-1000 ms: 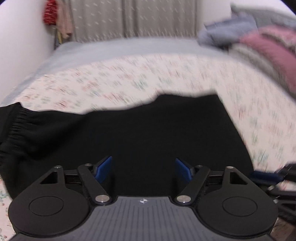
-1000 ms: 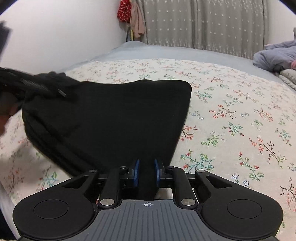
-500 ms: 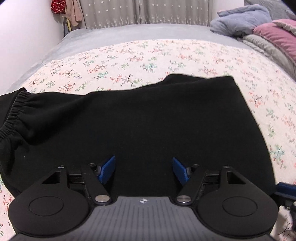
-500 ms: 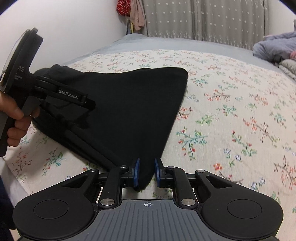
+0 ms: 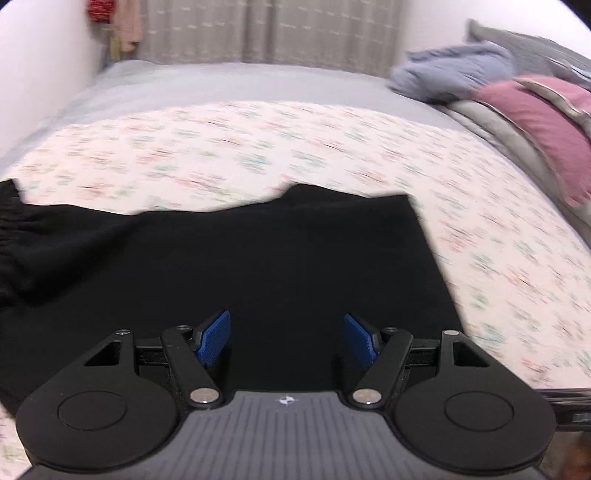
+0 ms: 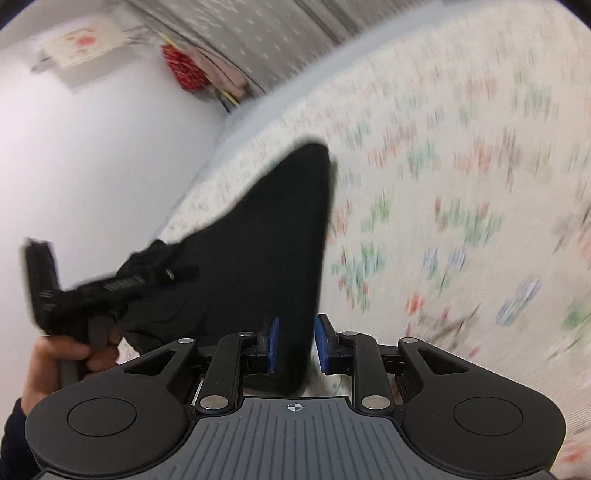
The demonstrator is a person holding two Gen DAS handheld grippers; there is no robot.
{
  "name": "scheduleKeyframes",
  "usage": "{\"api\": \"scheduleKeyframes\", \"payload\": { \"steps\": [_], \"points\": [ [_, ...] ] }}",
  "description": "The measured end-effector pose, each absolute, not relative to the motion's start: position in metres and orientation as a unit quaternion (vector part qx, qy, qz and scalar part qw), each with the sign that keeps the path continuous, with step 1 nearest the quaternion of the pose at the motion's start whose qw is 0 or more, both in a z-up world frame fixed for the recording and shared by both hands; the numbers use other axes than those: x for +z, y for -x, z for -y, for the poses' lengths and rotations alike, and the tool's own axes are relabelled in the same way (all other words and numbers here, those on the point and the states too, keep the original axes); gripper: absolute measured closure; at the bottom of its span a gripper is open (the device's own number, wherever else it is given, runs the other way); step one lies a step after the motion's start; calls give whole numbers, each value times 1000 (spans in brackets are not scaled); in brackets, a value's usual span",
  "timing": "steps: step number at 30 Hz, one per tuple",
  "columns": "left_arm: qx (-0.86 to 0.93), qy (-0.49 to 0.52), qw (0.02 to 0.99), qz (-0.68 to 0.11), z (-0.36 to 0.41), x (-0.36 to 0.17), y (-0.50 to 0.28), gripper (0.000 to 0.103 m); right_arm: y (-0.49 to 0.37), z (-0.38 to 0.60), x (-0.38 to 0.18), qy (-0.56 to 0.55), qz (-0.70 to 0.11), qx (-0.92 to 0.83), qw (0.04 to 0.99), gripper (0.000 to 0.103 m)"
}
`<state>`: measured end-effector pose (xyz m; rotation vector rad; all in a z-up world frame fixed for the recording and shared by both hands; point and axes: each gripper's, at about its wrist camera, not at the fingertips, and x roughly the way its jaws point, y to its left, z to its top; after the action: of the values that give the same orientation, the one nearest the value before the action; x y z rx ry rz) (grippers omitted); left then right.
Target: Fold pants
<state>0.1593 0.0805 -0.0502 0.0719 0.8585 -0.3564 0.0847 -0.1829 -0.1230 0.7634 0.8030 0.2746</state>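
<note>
A bed (image 5: 332, 155) covered by a cream floral sheet is seen filling both views; a grey cover lies across its far end, below a pale dotted curtain (image 5: 266, 29), with a white wall (image 6: 92, 147) along the bed's left side. Red and pink items (image 6: 195, 70) are seen hanging in the corner beside the curtain. Pink and grey bedding (image 5: 535, 122) and a blue-grey bundle (image 5: 450, 74) are stacked at the right edge of the bed in the left wrist view. The black pants (image 5: 240, 266) are laid flat on the floral sheet near the front edge of the bed, with the gathered waistband at far left. Both views are motion-blurred. The left gripper (image 5: 287, 338) is held over the pants with its jaws wide apart and nothing gripped between the blue pads (image 5: 214, 338). In the right wrist view it appears at lower left, grasped by a hand (image 6: 62, 362). The right gripper (image 6: 295, 345) is rolled to one side; its jaws have just been opening and now stand slightly apart, a corner of the pants lying between them, with a gap visible at the right pad (image 6: 322, 343).
</note>
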Motion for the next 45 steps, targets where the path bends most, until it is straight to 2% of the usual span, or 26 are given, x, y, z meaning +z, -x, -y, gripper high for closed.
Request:
{"api": "scheduleKeyframes", "payload": {
  "steps": [6,9,11,14,21,25,28,31,36,38,39,45],
  "points": [
    [-203,-81,879,-424,-40,-64,-159,16,-79,189,-145,-481,-357,135,790,81],
    [-192,-91,873,-440,-34,-74,-164,15,-75,202,-155,-539,-350,138,754,85],
    [-184,-108,873,-437,-28,-75,-164,12,-73,204,-149,-517,-362,117,766,89],
    [-176,-106,873,-442,-26,-76,-168,12,-70,195,-136,-446,-360,106,812,85],
    [-177,-106,872,-444,-27,-77,-170,12,-72,192,-147,-461,-352,127,804,85],
    [-178,-100,872,-446,-28,-77,-171,12,-80,197,-158,-503,-345,144,779,85],
    [-182,-90,870,-449,-31,-76,-172,12,-77,202,-169,-568,-309,171,743,80],
    [-186,-78,869,-452,-36,-76,-175,12,-72,205,-175,-607,-281,191,718,80],
    [-189,-75,867,-455,-37,-76,-177,12,-72,198,-173,-595,-276,193,729,80],
    [-188,-79,867,-454,-36,-77,-177,12,-80,192,-169,-557,-307,167,754,90],
    [-188,-81,868,-453,-35,-77,-176,12,-80,188,-164,-532,-317,156,770,91],
    [-187,-84,868,-452,-34,-75,-175,12,-74,169,-133,-445,-314,114,831,89]
  ]
}}
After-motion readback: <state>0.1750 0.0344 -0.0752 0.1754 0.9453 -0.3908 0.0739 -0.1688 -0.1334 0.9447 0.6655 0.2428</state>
